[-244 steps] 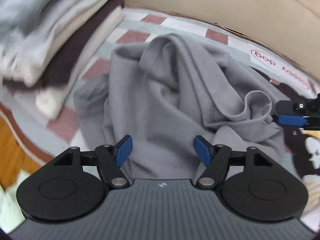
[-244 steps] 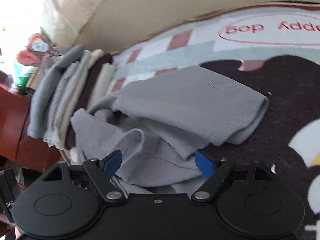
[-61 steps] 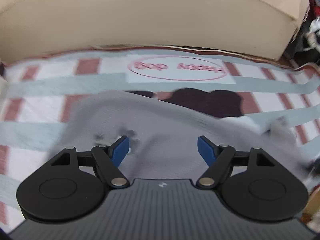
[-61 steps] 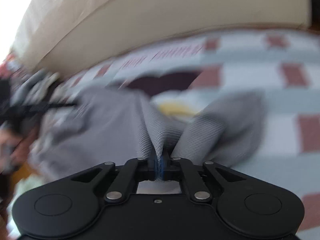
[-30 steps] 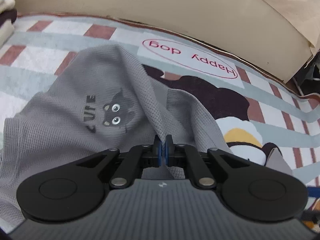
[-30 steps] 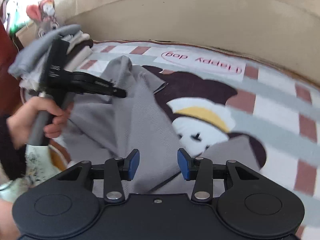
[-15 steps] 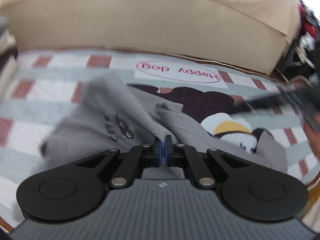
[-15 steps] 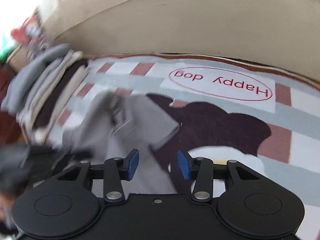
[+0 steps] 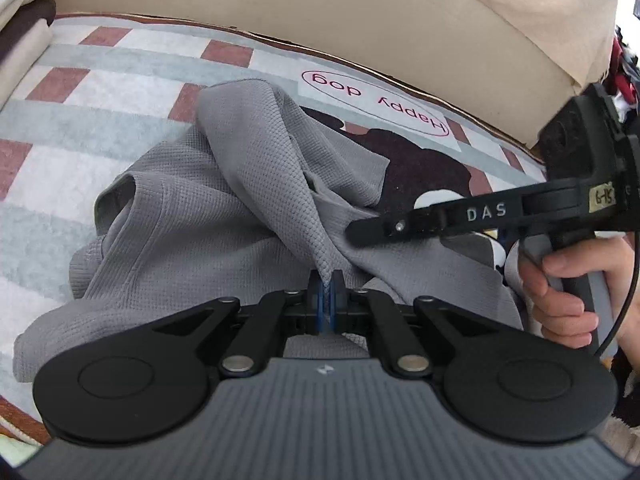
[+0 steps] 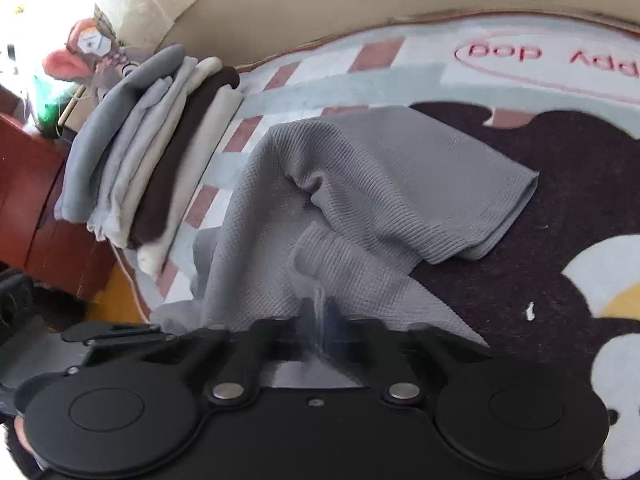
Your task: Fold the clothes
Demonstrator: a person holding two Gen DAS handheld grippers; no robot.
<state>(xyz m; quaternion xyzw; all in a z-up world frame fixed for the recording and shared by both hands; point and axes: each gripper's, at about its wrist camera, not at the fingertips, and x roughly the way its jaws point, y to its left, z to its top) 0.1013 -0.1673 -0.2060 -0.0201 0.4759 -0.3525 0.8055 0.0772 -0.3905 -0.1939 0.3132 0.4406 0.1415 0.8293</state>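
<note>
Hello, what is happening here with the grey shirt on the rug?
A person is folding clothes with a hand-held gripper in each hand. The left gripper is shut on a pinch of the grey shirt, which lies crumpled on the cartoon rug. The right gripper has closed on another part of the same shirt. A stack of folded clothes sits at the rug's edge. The shirt is not yet folded.

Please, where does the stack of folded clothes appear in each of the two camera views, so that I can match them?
Left wrist view: only an edge of the stack of folded clothes shows, cut off in the top left corner.
Right wrist view: the whole stack lies at left of centre, on the rug's left edge, beside the grey shirt.
Shared landmark: the red "Happy dog" oval on the rug, upper right in both.
</note>
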